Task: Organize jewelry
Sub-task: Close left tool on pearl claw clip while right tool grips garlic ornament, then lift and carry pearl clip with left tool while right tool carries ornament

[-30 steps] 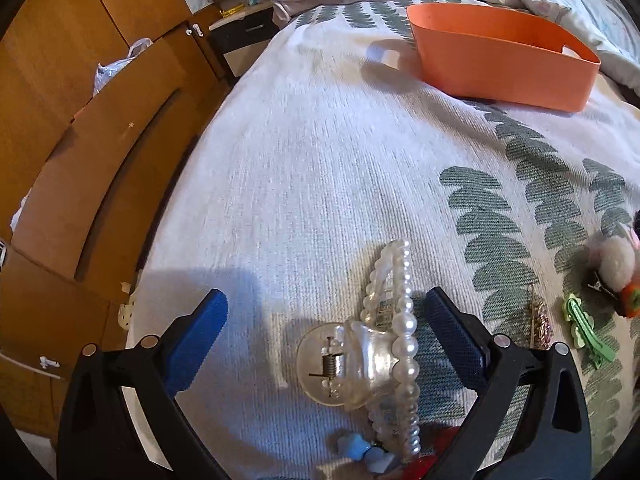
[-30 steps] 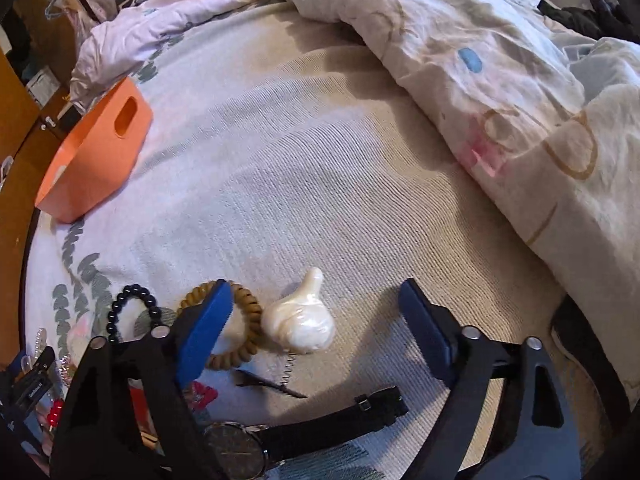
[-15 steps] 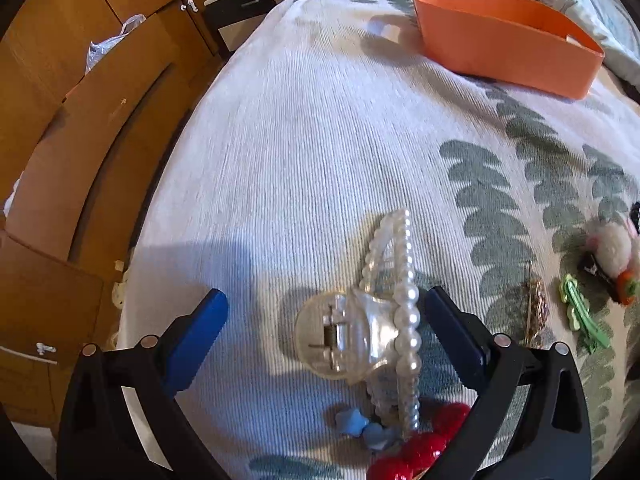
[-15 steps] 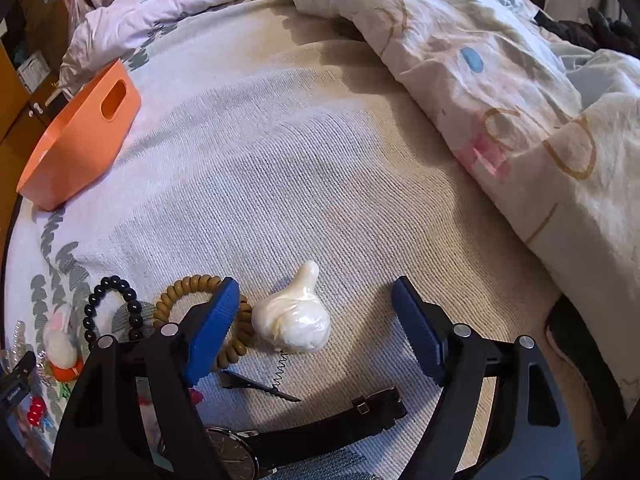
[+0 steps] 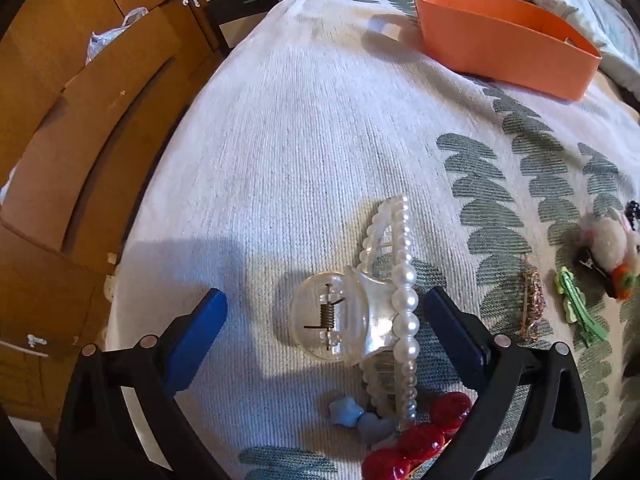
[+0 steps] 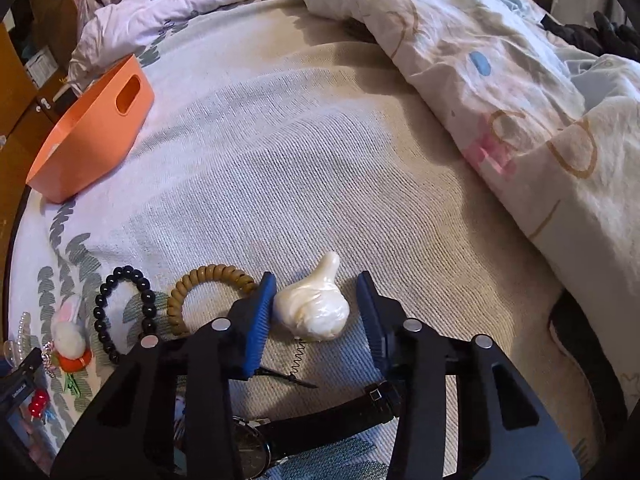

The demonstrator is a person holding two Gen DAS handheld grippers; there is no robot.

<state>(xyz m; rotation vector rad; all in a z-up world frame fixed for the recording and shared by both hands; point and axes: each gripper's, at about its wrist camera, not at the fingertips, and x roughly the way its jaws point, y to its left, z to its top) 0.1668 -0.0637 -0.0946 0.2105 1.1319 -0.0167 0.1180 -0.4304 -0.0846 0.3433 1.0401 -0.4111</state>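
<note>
On the bedspread, a clear pearl-trimmed claw hair clip (image 5: 372,300) lies between the fingers of my open left gripper (image 5: 326,324). My right gripper (image 6: 316,312) has its jaws half closed around a cream shell-shaped hair clip (image 6: 316,308); the left pad touches it or nearly so, and a gap shows at the right pad. An orange bin stands far back in both views (image 5: 500,36) (image 6: 92,132).
Near the right gripper lie a tan coil hair tie (image 6: 200,288), a black bead bracelet (image 6: 120,308), a black watch (image 6: 304,428) and a bunny clip (image 6: 70,336). By the left gripper lie red bead clips (image 5: 416,440), a green clip (image 5: 576,308) and a gold brooch (image 5: 532,308). A rumpled duvet (image 6: 500,80) lies to the right.
The right gripper's jaws have narrowed from wide open around the shell clip and moved forward over it. The left gripper has drawn back slightly, showing the red beads.
</note>
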